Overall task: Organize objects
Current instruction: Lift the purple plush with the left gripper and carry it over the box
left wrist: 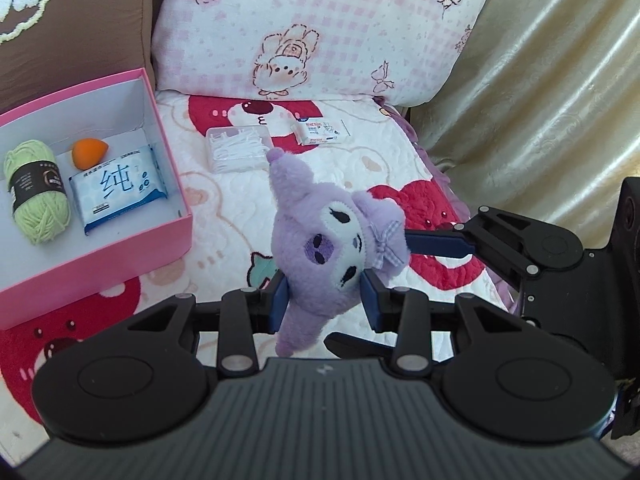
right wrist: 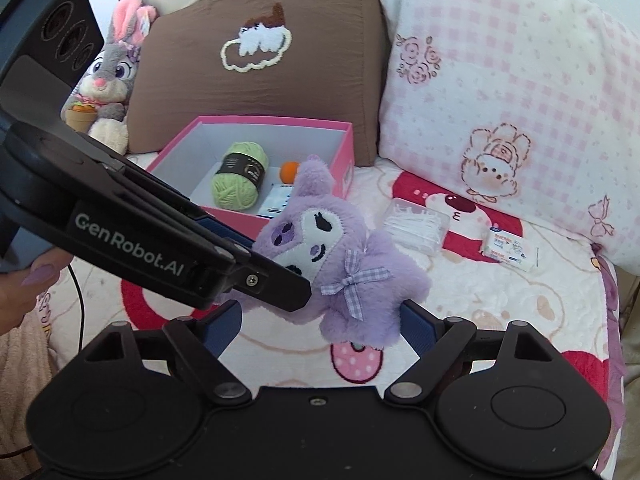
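Left gripper (left wrist: 324, 300) pinches the fluffy purple plush doll (left wrist: 320, 248); right gripper (right wrist: 320, 320) stands wide open beside it. From the doll, the open pink cardboard box (left wrist: 160, 120) lies toward 10 o'clock, nearer the left hand.

Left gripper (left wrist: 325, 302) jaws clamp purple plush toy (left wrist: 320, 248) above quilt (left wrist: 224, 200).
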The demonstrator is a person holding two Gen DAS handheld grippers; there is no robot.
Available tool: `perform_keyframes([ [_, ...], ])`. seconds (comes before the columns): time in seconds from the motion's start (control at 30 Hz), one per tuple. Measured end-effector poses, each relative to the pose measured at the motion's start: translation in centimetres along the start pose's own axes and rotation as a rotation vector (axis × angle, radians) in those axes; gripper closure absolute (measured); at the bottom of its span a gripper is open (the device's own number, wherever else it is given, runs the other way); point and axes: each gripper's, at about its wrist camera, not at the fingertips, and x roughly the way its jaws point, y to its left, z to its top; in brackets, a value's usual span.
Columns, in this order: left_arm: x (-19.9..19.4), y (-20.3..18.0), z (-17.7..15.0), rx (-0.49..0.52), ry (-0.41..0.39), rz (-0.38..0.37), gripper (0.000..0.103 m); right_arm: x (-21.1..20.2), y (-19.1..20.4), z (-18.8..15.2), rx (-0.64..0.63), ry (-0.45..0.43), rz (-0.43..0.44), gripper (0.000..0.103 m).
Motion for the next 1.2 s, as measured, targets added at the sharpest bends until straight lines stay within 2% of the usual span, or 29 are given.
perform_keyframes([
  [0.2,-2.3,0.2,-0.9,0.0,-0.007,0.013,0.066,-1.1,2.0,0.7,-0.05,-0.005,0.003,0.014],
  [0.4,-4.4,0.5,-1.8,-0.013,-0.055,0.013,0.066,-2.0,3.4,1.6,-0.08,-0.025,0.001,0.014],
  [0.83,-6.7,2.0,-2.9,-0.047,-0.099,0.027,0.066,-1.8,5.7,2.9,-0.116,-0.039,-0.005,0.013],
  [1.13,-10.8,3.4,-3.0,-0.038,-0.25,0.071,0.066,-2.2,7.4,5.2,-0.137,-0.115,0.048,0.013],
  [1.2,-11.4,3.6,-3.0,-0.034,-0.269,0.115,0.065,-2.2,7.9,6.0,-0.138,-0.132,0.074,0.013],
])
